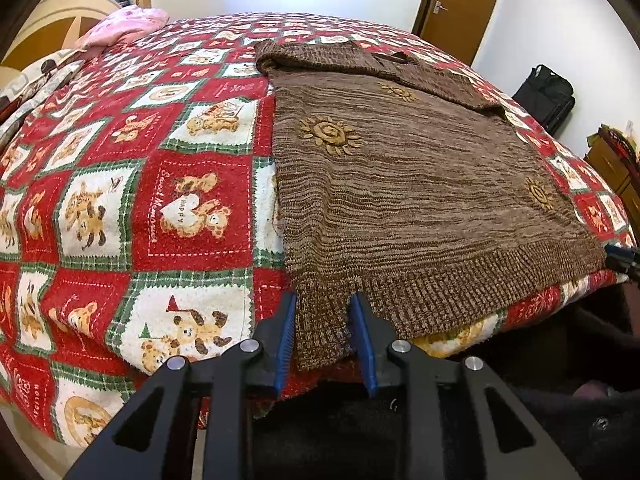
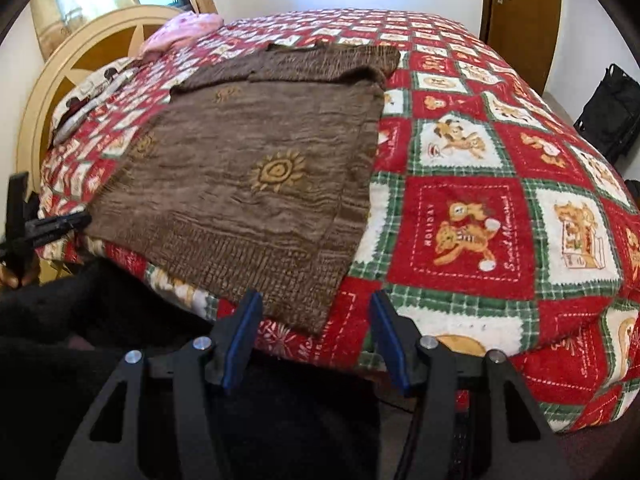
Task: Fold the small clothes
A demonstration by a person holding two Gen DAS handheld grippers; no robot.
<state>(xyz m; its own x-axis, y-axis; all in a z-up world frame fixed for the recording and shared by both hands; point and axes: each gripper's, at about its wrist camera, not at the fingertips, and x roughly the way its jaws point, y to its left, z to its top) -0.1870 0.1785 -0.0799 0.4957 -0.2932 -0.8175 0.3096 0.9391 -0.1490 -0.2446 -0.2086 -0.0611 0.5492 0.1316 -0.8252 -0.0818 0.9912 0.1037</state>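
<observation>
A brown knitted sweater (image 1: 400, 184) with yellow sun patterns lies flat on the bed, its sleeves folded across the far end and its ribbed hem at the near edge. My left gripper (image 1: 324, 312) holds the hem's left corner, and the fabric fills the gap between its blue pads. In the right wrist view the sweater (image 2: 248, 184) sits left of centre. My right gripper (image 2: 316, 312) stands open at the bed's edge, with the hem's right corner between its fingers but touching neither pad. Each gripper shows at the edge of the other's view: the right gripper (image 1: 620, 258) and the left gripper (image 2: 60, 222).
A red, white and green teddy-bear bedspread (image 2: 480, 200) covers the bed. A pink cloth (image 2: 184, 28) lies near the cream headboard (image 2: 80, 64). A black bag (image 1: 548, 92) stands on the floor by the wall near a brown door (image 1: 460, 0). Dark clothing of the person fills the foreground.
</observation>
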